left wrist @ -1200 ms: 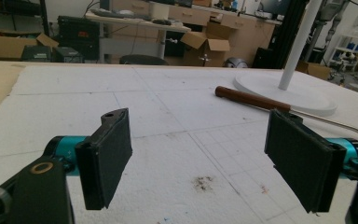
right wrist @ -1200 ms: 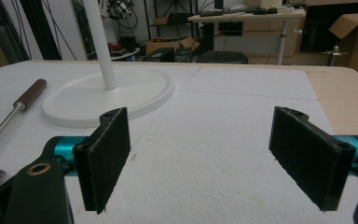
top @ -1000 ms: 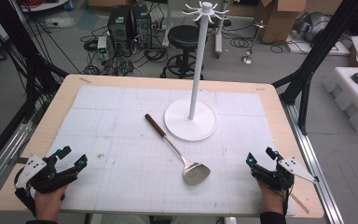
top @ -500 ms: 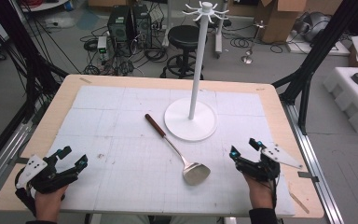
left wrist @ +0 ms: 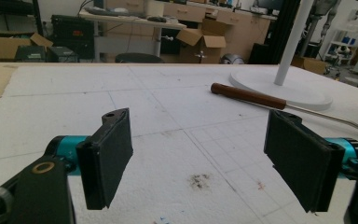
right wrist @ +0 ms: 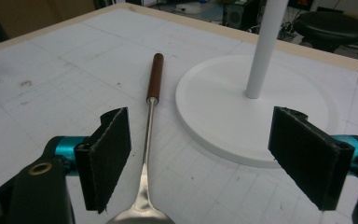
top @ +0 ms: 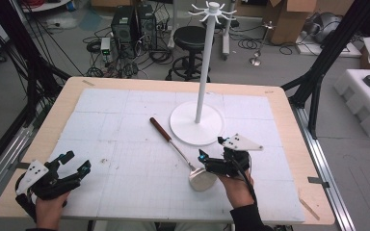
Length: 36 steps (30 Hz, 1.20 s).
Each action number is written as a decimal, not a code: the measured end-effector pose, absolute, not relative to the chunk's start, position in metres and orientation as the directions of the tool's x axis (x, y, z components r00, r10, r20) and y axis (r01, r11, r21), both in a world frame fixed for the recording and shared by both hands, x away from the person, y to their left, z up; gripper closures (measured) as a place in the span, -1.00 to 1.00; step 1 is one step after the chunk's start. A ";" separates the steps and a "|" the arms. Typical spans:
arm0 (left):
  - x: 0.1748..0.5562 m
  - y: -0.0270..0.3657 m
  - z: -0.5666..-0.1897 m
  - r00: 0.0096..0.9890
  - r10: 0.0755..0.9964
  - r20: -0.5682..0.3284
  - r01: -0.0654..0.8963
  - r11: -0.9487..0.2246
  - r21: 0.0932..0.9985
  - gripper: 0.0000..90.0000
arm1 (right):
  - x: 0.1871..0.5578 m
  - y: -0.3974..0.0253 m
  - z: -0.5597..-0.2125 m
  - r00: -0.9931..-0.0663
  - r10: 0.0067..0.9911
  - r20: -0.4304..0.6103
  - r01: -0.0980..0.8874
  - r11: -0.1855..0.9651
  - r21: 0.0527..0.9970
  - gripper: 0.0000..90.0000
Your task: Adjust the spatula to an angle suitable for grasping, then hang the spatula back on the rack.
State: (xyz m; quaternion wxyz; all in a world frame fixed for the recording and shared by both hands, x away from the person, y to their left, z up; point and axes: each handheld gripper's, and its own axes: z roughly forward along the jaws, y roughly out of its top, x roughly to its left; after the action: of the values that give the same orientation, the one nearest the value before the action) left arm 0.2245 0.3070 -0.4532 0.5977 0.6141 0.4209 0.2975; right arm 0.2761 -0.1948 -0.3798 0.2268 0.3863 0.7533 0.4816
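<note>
A metal ladle with a brown wooden handle lies flat on the white mat, bowl toward the person. A white stand with a tall pole and hooked top rises just behind it. My right gripper is open and hovers right beside the ladle's bowl; in the right gripper view the steel shaft runs up between its jaws, nearer the left one. My left gripper is open at the front left of the table, holding nothing, with the ladle's handle far ahead of it.
The wooden table carries a white gridded mat. The stand's round base sits close behind the right gripper. A black stool, cables and cardboard boxes stand on the floor beyond the table.
My right gripper has moved left from the table's front right corner toward the ladle's bowl and now hovers beside it. The left gripper and the ladle have stayed put.
</note>
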 end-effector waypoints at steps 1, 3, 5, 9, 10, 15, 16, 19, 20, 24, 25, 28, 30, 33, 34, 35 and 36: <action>0.225 0.307 -0.453 0.469 0.872 -0.137 0.161 0.068 0.985 -0.47 | 0.276 -0.195 -0.380 -0.599 0.800 0.030 0.363 0.238 0.901 -0.56; 0.225 0.307 -0.453 0.472 0.871 -0.135 0.165 0.062 0.984 -0.47 | 0.278 -0.190 -0.379 -0.606 0.795 0.022 0.362 0.251 0.898 -0.56; 0.225 0.307 -0.453 0.472 0.871 -0.138 0.169 0.065 0.984 -0.47 | 0.281 -0.185 -0.379 -0.614 0.789 0.017 0.363 0.264 0.894 -0.56; 0.226 0.307 -0.453 0.475 0.869 -0.137 0.175 0.059 0.983 -0.48 | 0.287 -0.177 -0.382 -0.626 0.780 0.011 0.367 0.282 0.886 -0.56; 0.226 0.306 -0.453 0.475 0.869 -0.136 0.174 0.059 0.983 -0.47 | 0.289 -0.175 -0.383 -0.629 0.777 0.013 0.376 0.289 0.880 -0.56; 0.226 0.306 -0.453 0.478 0.869 -0.128 0.175 0.049 0.983 -0.47 | 0.292 -0.171 -0.386 -0.642 0.767 0.009 0.394 0.320 0.862 -0.50; 0.226 0.306 -0.453 0.478 0.869 -0.129 0.177 0.048 0.983 -0.47 | 0.293 -0.171 -0.386 -0.644 0.765 0.011 0.396 0.321 0.860 -0.50; 0.227 0.306 -0.453 0.478 0.869 -0.130 0.183 0.047 0.982 -0.47 | 0.293 -0.171 -0.386 -0.642 0.767 0.011 0.401 0.323 0.857 -0.50; 0.227 0.305 -0.452 0.478 0.868 -0.131 0.184 0.047 0.982 -0.47 | 0.293 -0.170 -0.386 -0.644 0.765 0.015 0.404 0.324 0.855 -0.50; 0.227 0.305 -0.452 0.481 0.868 -0.124 0.184 0.038 0.982 -0.47 | 0.295 -0.165 -0.389 -0.655 0.756 0.003 0.409 0.351 0.842 -0.50; 0.227 0.305 -0.452 0.481 0.867 -0.126 0.185 0.040 0.982 -0.47 | 0.295 -0.163 -0.389 -0.655 0.756 0.005 0.414 0.353 0.839 -0.50; 0.228 0.305 -0.452 0.482 0.866 -0.130 0.187 0.043 0.981 -0.47 | 0.298 -0.157 -0.392 -0.660 0.751 0.011 0.431 0.366 0.825 -0.50; 0.228 0.305 -0.452 0.484 0.866 -0.127 0.189 0.039 0.981 -0.47 | 0.301 -0.152 -0.395 -0.664 0.748 0.013 0.448 0.383 0.808 -0.50; 0.228 0.305 -0.452 0.484 0.866 -0.124 0.188 0.036 0.982 -0.47 | 0.306 -0.147 -0.400 -0.670 0.742 0.013 0.468 0.409 0.783 -0.50; 0.228 0.305 -0.452 0.484 0.866 -0.123 0.187 0.035 0.982 -0.47 | 0.307 -0.146 -0.401 -0.670 0.742 0.017 0.477 0.413 0.776 -0.50; 0.228 0.304 -0.452 0.483 0.867 -0.124 0.187 0.036 0.982 -0.47 | 0.309 -0.145 -0.403 -0.670 0.742 0.024 0.489 0.416 0.767 -0.50; 0.228 0.304 -0.452 0.483 0.867 -0.123 0.189 0.034 0.981 -0.47 | 0.311 -0.144 -0.404 -0.670 0.742 0.027 0.498 0.422 0.757 -0.50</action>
State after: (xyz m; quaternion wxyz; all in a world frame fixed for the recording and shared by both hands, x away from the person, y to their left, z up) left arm 0.2277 0.3042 -0.4522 0.5851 0.6319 0.4178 0.2894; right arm 0.3113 -0.1440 -0.4045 0.1578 0.3744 0.8283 0.3858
